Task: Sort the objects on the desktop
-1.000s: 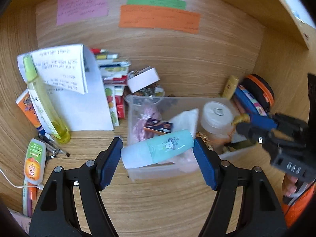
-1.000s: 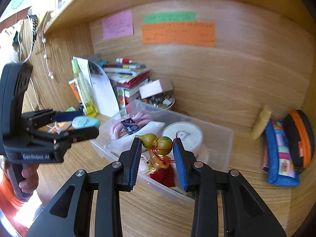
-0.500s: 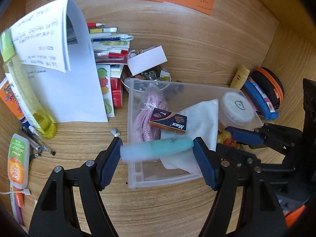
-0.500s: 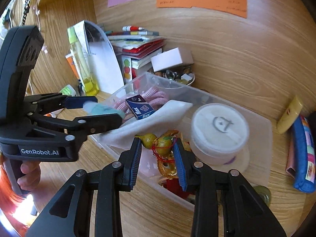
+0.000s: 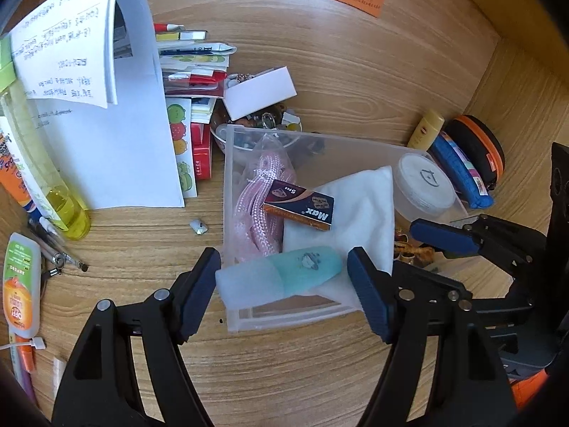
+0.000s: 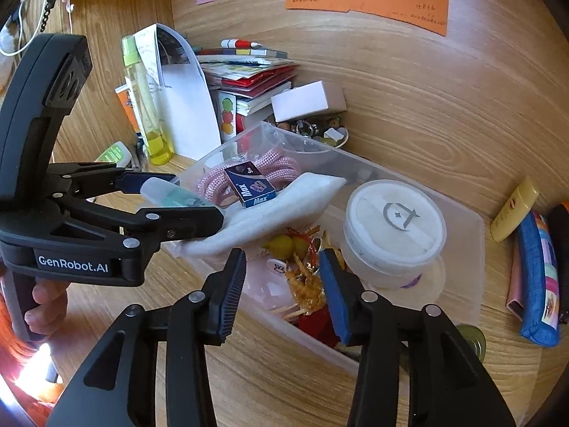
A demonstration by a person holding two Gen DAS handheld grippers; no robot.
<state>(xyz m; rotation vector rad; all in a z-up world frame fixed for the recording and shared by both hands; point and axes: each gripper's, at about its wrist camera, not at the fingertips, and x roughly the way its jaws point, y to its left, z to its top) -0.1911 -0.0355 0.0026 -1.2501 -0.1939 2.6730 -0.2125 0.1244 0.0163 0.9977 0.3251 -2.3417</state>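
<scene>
While the bottle point(image 5: 279, 277), judged light and slippery, is gripped endwise over the bin point(image 5: 234, 320) by the left gripper point(image 5: 284, 279), the right gripper point(image 6: 282, 277) is spread wide, empty.

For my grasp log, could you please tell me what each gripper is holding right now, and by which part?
The left gripper has its jaws around the teal and white plastic bottle, end to end, though contact is unclear. The right gripper holds nothing; its jaws are open.
</scene>
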